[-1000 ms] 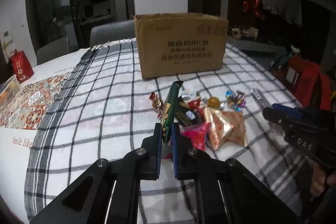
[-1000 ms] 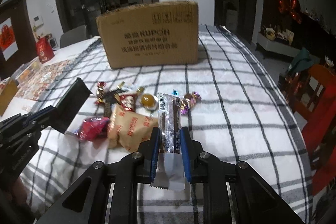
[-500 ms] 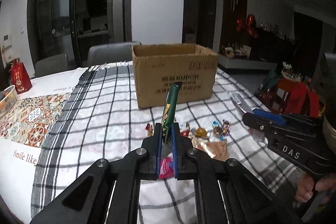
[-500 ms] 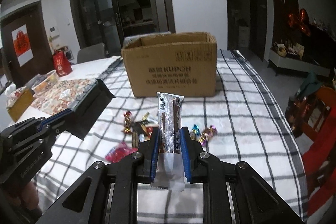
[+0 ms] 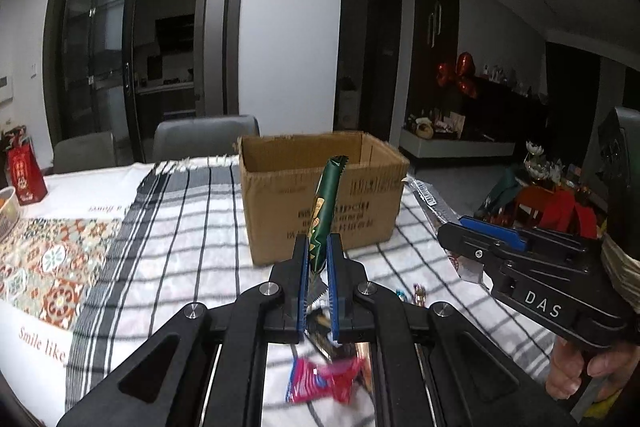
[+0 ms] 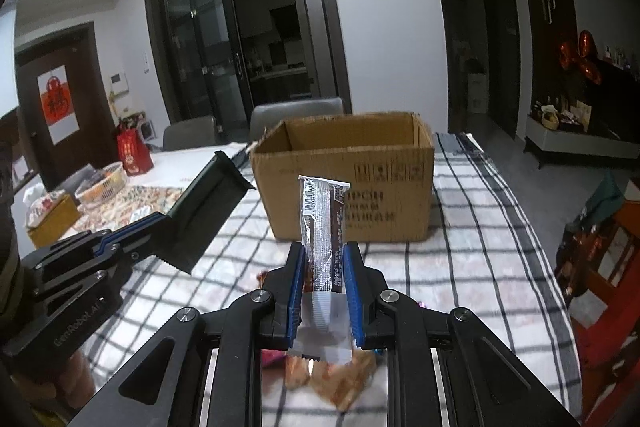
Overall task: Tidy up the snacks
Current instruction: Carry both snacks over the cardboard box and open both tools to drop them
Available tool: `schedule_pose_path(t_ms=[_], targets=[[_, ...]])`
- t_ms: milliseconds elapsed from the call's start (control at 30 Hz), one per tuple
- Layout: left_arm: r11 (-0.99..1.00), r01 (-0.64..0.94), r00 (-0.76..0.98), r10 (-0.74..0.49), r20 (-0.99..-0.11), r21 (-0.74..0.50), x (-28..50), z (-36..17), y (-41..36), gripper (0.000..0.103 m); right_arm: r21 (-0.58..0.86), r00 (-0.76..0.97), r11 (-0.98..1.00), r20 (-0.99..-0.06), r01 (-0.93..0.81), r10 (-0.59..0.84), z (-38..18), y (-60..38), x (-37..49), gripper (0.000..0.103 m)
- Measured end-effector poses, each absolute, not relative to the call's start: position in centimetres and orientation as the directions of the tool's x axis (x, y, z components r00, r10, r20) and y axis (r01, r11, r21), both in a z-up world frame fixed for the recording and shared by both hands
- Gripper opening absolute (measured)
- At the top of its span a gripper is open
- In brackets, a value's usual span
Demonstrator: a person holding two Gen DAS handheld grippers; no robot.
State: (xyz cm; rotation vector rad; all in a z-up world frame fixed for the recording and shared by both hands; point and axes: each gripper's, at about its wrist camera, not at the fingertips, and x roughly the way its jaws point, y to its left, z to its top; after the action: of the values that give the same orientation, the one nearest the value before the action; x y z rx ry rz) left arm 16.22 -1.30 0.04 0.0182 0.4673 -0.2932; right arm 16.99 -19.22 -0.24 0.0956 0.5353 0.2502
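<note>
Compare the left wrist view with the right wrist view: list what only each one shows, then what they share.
Only the left wrist view: the left gripper head-on, shut on a green packet, and a pink wrapper on the cloth below.
Only the right wrist view: the right gripper head-on, shut on a brown bar, and a basket far left.
Both: the open cardboard box on the checked cloth, a red bag, grey chairs, and each other's gripper from the side.
</note>
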Motion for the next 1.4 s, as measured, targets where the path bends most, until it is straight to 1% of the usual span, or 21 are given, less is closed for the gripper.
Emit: schedule_pose_path(t_ms=[233,700,1200,1267,1300,1333,1367,1400], targets=[[0.956,0.289,0.862,-0.282,-0.422,-0.049,19.7,1.0,-1.5,0.010,0.165,0.850,0.963,-0.454,-0.213,0.266,1.5,-19.4,20.2,0.021],[0.955,0.296,0.880,-0.271,-0.390,0.004,26.9,3.3,-2.4,0.010,0.155,0.849,0.966,-0.462,-0.209,0.258,3.6,-19.9,29.1,0.021],[0.947,0.322,0.826,-0.275,-0.491,0.010,36.0,2.3,-3.7,0.011,0.129,0.806,0.976,-0.551,-0.172,0.215,2.3,-20.1,37.1,0.021],[0.948,0.317,0.816,-0.274,-0.509,-0.002,36.8,1.9,-3.8,0.015,0.132,0.802,0.978,-0.559,-0.164,0.209,2.0,-20.3,37.9,0.023],[0.949,0.316,0.812,-0.273,-0.515,-0.006,36.9,1.8,-3.6,0.028,0.135,0.795,0.978,-0.569,-0.160,0.208,1.8,-20.4,38.2,0.027],[0.950,0.311,0.811,-0.270,-0.520,-0.009,37.0,1.7,-3.5,0.034,0.133,0.795,0.980,-0.574,-0.147,0.197,1.8,-20.5,38.4,0.039],[0.954,0.300,0.815,-0.262,-0.517,-0.012,37.0,1.7,-3.4,0.042,0.127,0.802,0.983,-0.569,-0.131,0.180,1.8,-20.5,38.2,0.045],[0.958,0.286,0.820,-0.254,-0.512,-0.018,36.7,1.8,-3.2,0.042,0.121,0.807,0.985,-0.565,-0.127,0.173,1.8,-20.6,38.1,0.046]])
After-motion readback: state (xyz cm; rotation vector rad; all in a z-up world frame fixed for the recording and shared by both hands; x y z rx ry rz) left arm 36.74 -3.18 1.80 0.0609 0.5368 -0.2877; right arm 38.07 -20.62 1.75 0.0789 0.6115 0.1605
